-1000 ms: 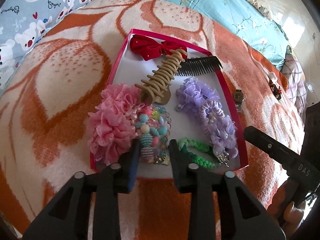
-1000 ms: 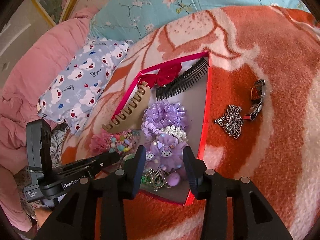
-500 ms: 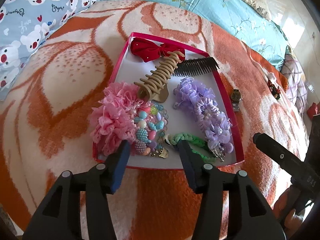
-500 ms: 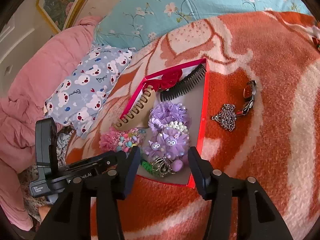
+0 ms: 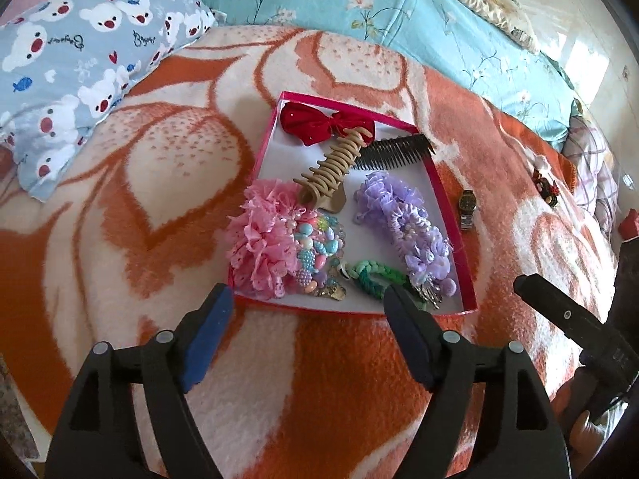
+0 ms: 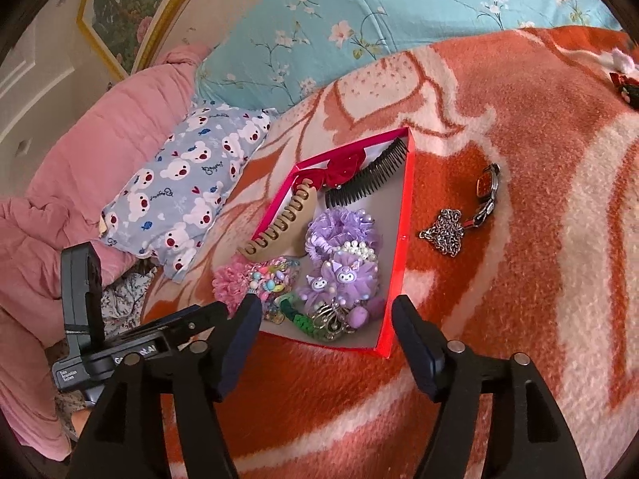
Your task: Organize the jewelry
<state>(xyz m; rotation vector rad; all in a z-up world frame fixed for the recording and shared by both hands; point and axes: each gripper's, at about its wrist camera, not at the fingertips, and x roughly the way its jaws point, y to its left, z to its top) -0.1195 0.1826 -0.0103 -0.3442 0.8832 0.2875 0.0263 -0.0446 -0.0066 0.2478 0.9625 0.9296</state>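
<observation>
A red-rimmed box [image 5: 453, 215] [image 6: 403, 239] lies on the orange blanket. It holds a red bow [image 5: 319, 125], a tan claw clip [image 5: 331, 167], a black comb [image 5: 395, 153], pink [image 5: 263, 235] and purple [image 5: 403, 219] scrunchies, bead bracelets [image 5: 315, 247] and a green braid [image 5: 375, 275]. A wristwatch [image 5: 466, 209] [image 6: 487, 195] and a silver chain [image 6: 445, 231] lie on the blanket right of the box. My left gripper [image 5: 307, 311] is open and empty above the box's near edge. My right gripper [image 6: 325, 321] is open and empty above the box's near corner.
A bear-print pillow [image 5: 80, 64] lies at the left. A floral turquoise quilt [image 5: 359, 12] runs along the back. A pink duvet [image 6: 80, 151] lies far left. A small red and black ornament [image 5: 545, 187] sits on the blanket at the far right.
Both grippers have opened wide and drawn back and up from the box. The bead bracelets stay in the box.
</observation>
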